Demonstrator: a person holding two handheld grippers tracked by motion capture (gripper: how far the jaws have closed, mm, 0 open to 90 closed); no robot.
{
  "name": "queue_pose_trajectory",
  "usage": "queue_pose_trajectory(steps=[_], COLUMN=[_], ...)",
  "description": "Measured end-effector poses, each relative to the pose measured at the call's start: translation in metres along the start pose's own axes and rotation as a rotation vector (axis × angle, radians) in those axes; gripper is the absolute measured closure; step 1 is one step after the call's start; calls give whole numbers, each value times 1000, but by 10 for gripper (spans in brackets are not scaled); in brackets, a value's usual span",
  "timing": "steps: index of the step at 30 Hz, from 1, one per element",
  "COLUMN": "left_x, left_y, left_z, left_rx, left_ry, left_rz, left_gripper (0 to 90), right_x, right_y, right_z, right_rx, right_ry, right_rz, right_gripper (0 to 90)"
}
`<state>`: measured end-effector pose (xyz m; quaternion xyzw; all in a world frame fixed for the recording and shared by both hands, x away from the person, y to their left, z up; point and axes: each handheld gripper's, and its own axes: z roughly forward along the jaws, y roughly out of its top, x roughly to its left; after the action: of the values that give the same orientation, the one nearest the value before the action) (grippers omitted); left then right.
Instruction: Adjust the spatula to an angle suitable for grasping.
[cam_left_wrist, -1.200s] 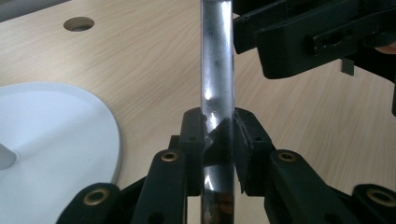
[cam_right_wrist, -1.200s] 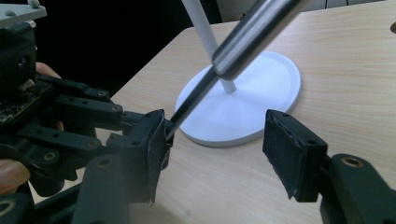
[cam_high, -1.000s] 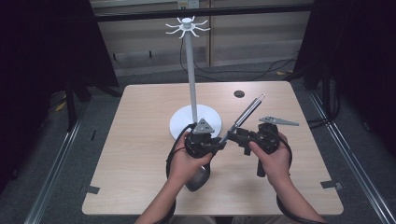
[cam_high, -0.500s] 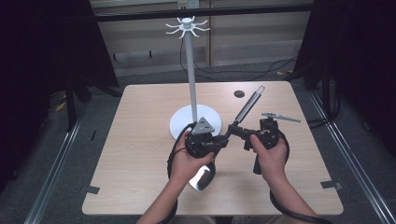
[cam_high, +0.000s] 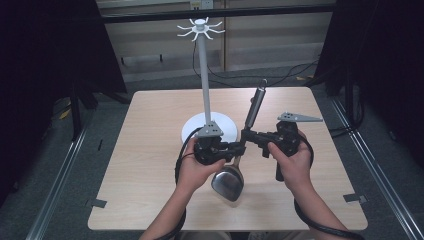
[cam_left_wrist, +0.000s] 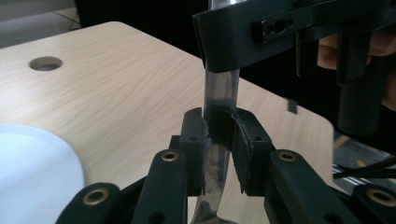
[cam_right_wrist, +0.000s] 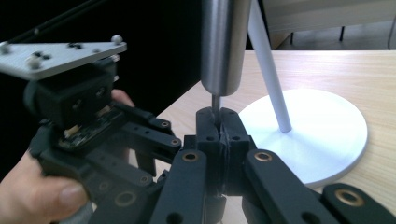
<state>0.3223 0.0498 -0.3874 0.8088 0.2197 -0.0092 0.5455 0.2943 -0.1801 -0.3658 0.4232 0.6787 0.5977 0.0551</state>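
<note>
I hold a metal ladle (cam_high: 239, 159) above the wooden surface (cam_high: 140, 150), both sets of jaws pinching its thin shaft. My left gripper (cam_high: 239, 148) clamps the shaft just above the bowl (cam_high: 228, 182), which hangs low toward me. My right gripper (cam_high: 245, 134) has just closed its jaws and now pinches the narrow stem right below the thick cylindrical handle (cam_high: 254, 109), which tilts up and away. The two grippers meet almost nose to nose. Just behind them stands a white hanging rack (cam_high: 203, 75) on its round base (cam_high: 192, 129).
</note>
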Motion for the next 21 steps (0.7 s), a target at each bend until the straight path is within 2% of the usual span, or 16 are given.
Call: queue_pose_trajectory(steps=[2,3,7,13,17,21], left_x=[7,9,13,16,17,16], left_y=[-1,-2,-3,-3,-3,-2], left_z=[-1,-2,-2,-1,-2,-3], left_rx=[-20,-24,-43,-23,-25,-18], left_ry=[-64,-81,-120,-141,-154,-153], left_rz=[-38,-43,-65,-53,-53,-36], left_gripper=[746,744,741,752,759,771], right_x=[-1,-1,-1,-1,-2,-2], right_y=[2,2,4,5,5,5], right_z=[0,0,0,3,3,3], right_rx=[5,3,3,24,24,24], right_ry=[27,32,62,79,88,98], right_rz=[-4,-4,-9,-34,-32,-24], right_gripper=[890,890,889,890,889,889])
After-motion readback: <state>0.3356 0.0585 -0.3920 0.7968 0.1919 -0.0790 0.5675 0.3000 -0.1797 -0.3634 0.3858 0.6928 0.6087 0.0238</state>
